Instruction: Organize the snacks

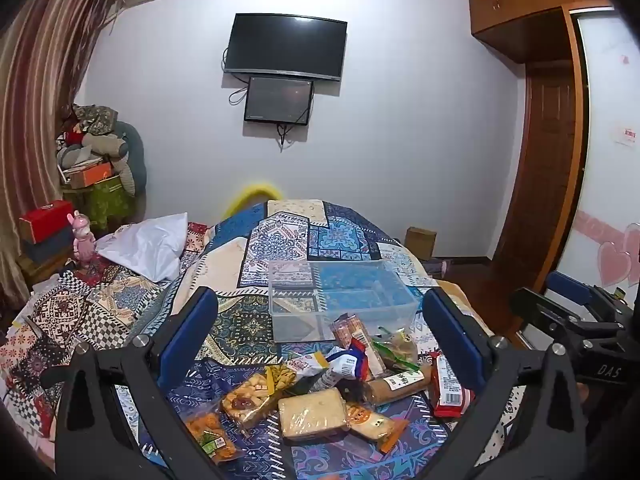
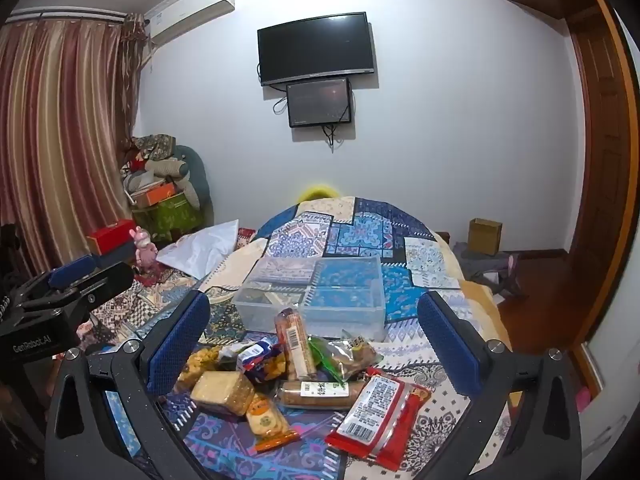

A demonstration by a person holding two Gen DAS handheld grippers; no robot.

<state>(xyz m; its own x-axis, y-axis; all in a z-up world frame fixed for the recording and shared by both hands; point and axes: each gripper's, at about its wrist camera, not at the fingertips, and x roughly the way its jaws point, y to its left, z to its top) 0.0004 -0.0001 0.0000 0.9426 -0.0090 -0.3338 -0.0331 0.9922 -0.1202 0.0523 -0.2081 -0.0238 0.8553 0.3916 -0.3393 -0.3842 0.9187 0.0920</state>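
A heap of wrapped snacks lies on a patterned blue bedspread (image 1: 280, 240). Among them are a pale square cracker pack (image 1: 313, 416) (image 2: 223, 393), a red packet (image 1: 447, 386) (image 2: 374, 412), a brown roll with a white label (image 1: 398, 384) (image 2: 316, 393) and a tall biscuit stack (image 2: 295, 340). Behind the heap stands a clear plastic box (image 1: 340, 300) (image 2: 316, 292), empty. My left gripper (image 1: 320, 332) hovers open over the heap, nothing between its blue pads. My right gripper (image 2: 312, 336) is likewise open above the snacks. Each gripper shows at the edge of the other's view.
A white pillow (image 1: 148, 248) and a pink toy (image 1: 83, 240) lie left of the bedspread. Boxes and bundles (image 1: 96, 168) pile up in the far left corner by the curtain. Two screens (image 1: 286, 46) hang on the wall. A wooden wardrobe (image 1: 552, 160) and a cardboard box (image 2: 485, 236) stand at the right.
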